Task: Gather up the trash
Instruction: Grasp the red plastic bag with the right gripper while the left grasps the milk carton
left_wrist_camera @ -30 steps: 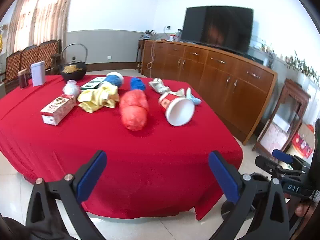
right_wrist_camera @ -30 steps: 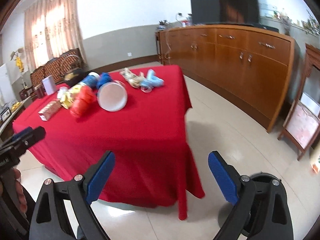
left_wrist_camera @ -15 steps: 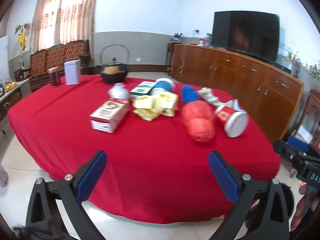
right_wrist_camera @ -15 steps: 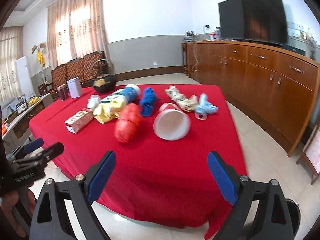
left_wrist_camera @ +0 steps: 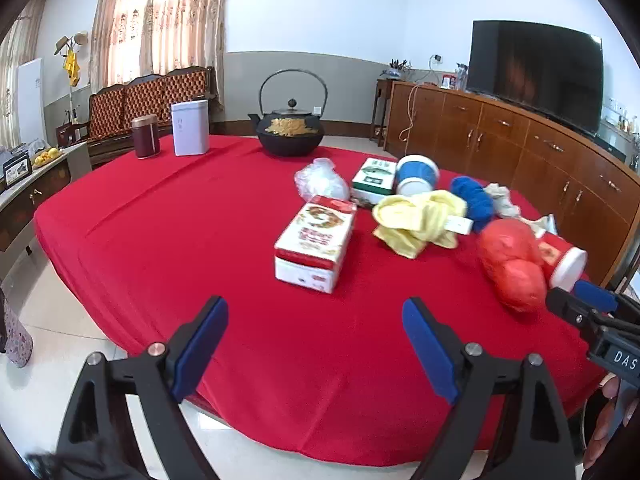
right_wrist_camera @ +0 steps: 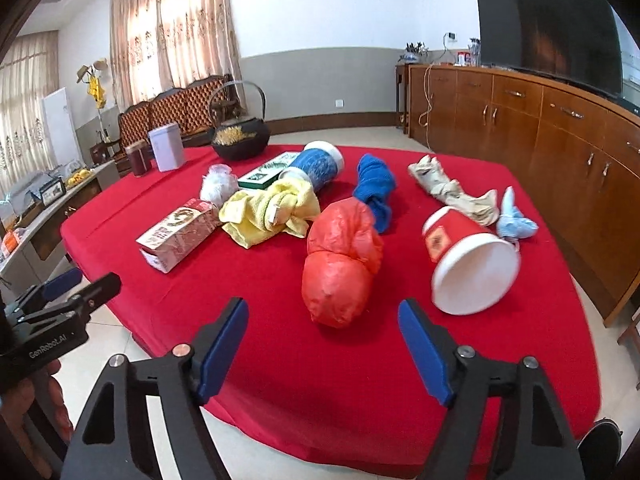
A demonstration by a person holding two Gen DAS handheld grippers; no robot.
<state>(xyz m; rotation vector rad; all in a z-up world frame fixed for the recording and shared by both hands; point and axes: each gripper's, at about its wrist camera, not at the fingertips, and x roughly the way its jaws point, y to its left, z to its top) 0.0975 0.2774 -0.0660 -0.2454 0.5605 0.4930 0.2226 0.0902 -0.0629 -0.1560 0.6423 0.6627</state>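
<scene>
Approach was what had changed over the last second: I had swung both views round from the floor and the sideboard until they faced the bench (left_wrist_camera: 168,240) squarely, and the rubbish now sat nearer in each. That meant the hunt for trash was over and picking could start, though nothing had been lifted yet.

I took the red-and-white carton (left_wrist_camera: 316,242) as my landmark. The left hand-held gripper (left_wrist_camera: 316,354) hung just in front of it, short of the bench edge, its blue pads spread wide and holding nothing. Behind the carton lay a crumpled clear bag (left_wrist_camera: 322,180); to its right a yellow cloth (left_wrist_camera: 418,218), then a blue cloth (left_wrist_camera: 472,198). Further right lay a red plastic bag (right_wrist_camera: 340,264), with a tipped red paper cup (right_wrist_camera: 470,266) beyond it.

The right hand-held gripper (right_wrist_camera: 324,352) was likewise released and empty, lined up just before the red plastic bag. I judged that bag its likeliest first pick, and the carton the left's. I saw no bin in either view, so where the trash should go I could not tell.
</scene>
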